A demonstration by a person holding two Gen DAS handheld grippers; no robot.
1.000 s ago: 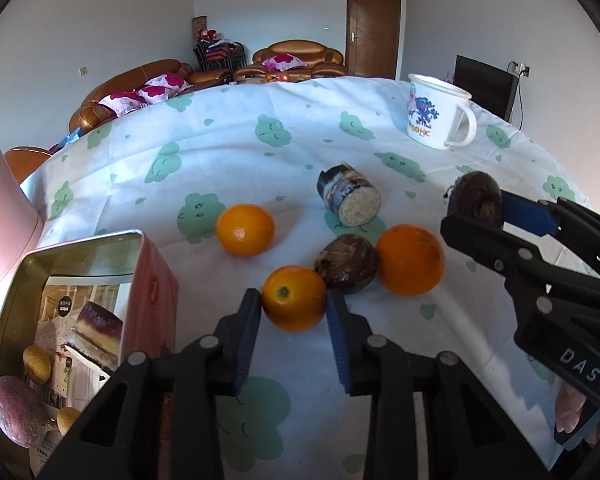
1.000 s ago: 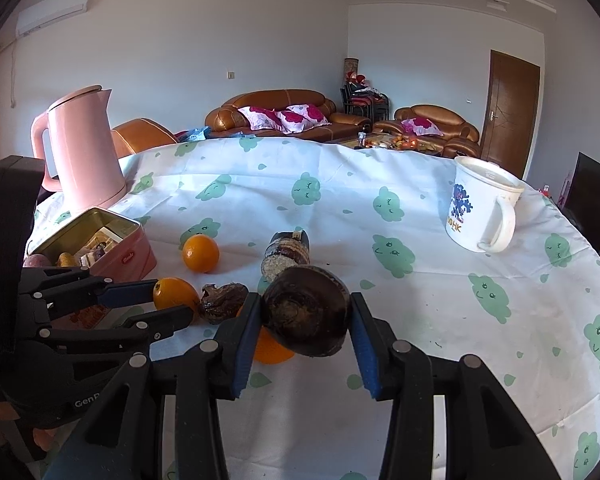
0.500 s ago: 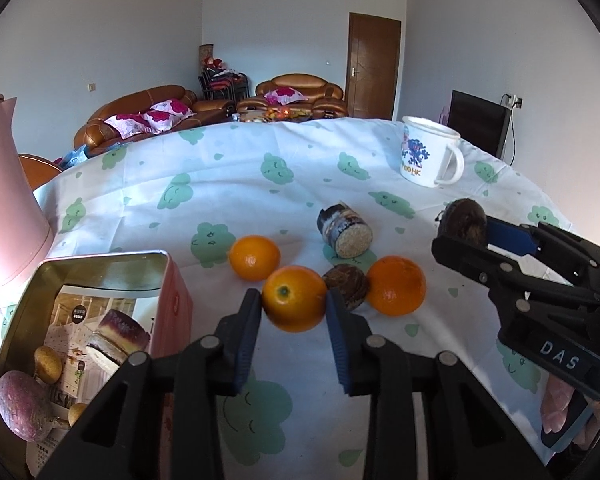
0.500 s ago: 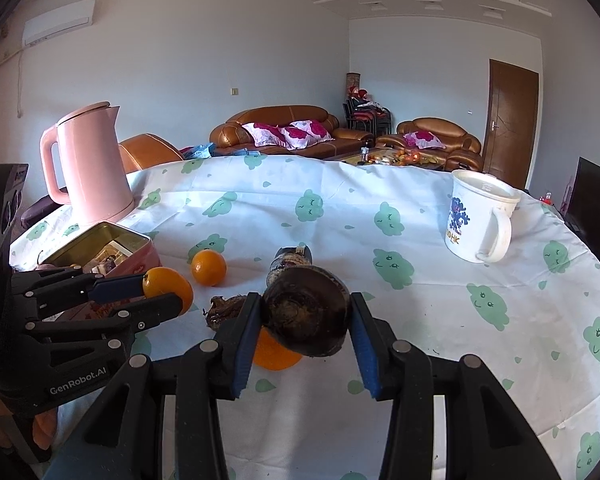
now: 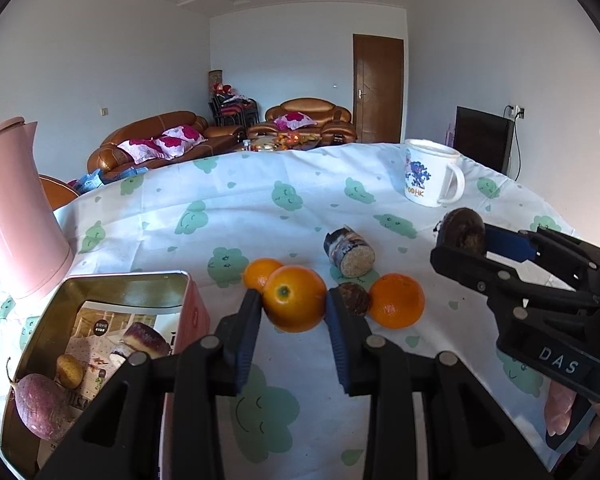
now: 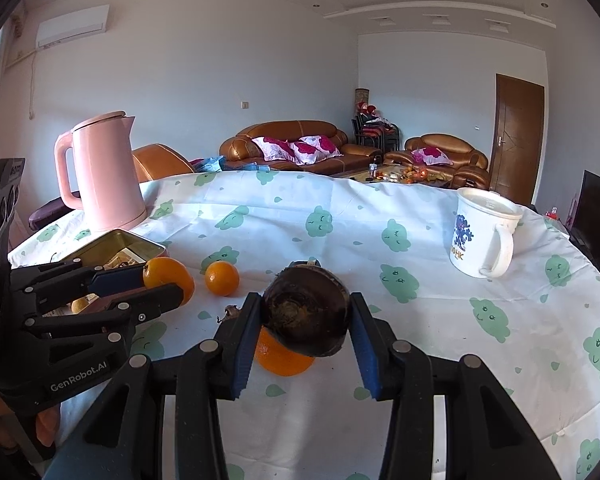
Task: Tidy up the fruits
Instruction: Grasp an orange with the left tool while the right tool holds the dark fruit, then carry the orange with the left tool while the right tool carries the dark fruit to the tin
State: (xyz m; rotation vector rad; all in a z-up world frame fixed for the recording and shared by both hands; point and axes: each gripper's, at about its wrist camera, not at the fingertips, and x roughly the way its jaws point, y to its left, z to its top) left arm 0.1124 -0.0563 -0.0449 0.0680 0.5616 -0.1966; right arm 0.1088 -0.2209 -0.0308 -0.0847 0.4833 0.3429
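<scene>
The left tool (image 5: 294,312) is clamped on an orange (image 5: 295,298), lifted beside the open tin (image 5: 100,280). The right tool (image 6: 305,326) grips a dark brown lump (image 6: 306,312) — hard to identify — hiding most of another orange (image 6: 284,356) on the table (image 6: 440,320).

In your right wrist view, the dark round root (image 6: 306,312) you gripped covered most of an orange (image 6: 282,360) at lower centre and nearly all of the cut log-shaped piece (image 6: 306,262) behind it. Your left gripper (image 6: 152,288) hid much of the open tin (image 6: 116,246). In your left wrist view, the pink kettle (image 5: 16,208) was cut off at the left edge, and the small dark lump (image 5: 354,298) sat partly behind a pad, too unclear to name.
</scene>
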